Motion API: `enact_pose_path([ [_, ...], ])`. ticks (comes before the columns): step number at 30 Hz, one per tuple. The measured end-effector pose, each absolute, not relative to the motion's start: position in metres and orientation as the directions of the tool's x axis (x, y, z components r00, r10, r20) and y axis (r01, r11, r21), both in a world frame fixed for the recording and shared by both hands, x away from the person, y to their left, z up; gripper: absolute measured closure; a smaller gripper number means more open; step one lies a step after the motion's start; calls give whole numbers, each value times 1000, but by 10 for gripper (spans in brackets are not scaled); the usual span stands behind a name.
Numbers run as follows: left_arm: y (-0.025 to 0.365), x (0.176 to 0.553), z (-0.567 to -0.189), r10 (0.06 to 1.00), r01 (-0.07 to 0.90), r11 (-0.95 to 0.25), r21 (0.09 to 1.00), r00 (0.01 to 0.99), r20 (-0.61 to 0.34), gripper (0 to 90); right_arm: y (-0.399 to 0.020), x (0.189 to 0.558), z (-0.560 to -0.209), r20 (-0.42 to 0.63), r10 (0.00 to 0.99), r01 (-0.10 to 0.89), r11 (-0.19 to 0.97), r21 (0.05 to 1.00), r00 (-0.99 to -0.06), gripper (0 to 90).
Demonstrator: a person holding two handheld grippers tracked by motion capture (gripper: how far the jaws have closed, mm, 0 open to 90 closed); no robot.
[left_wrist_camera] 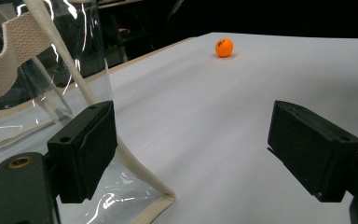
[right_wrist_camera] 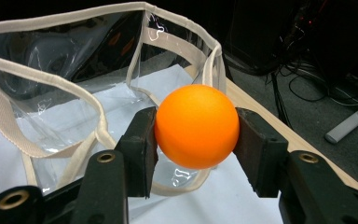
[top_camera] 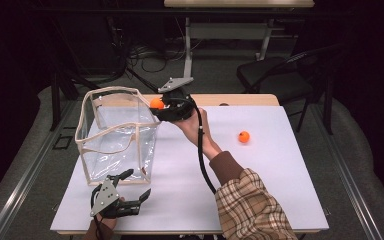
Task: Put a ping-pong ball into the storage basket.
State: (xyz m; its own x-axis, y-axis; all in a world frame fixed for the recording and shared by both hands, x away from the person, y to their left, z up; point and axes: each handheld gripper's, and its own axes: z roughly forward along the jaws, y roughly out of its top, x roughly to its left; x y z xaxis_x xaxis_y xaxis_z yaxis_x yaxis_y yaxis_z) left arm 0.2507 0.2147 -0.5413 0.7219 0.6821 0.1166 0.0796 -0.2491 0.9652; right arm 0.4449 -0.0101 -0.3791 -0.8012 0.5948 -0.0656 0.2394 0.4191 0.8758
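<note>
Jaws of my left gripper stand wide apart and hold nothing, at seven o'clock on the table, just beside the clear bag. My right gripper — at twelve o'clock, by the bag's rim — clamps an orange ball. A second ball lies at two o'clock.

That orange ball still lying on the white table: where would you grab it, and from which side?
Across its middle, at the widest part, one pad on each side, probably coming from above or from the near side. The loose ball is round, so any opposite pair of spots would do, and it lies alone on the table with open space around it. The right gripper holds the other ball just that way.
</note>
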Motion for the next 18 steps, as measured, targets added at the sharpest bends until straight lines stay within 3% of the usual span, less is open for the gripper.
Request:
enact_pose_path([
  [18,214,251,-542,681,81,-250,965,723,116,156,7,449,-370,-57,576,236,421,876,-815,511],
])
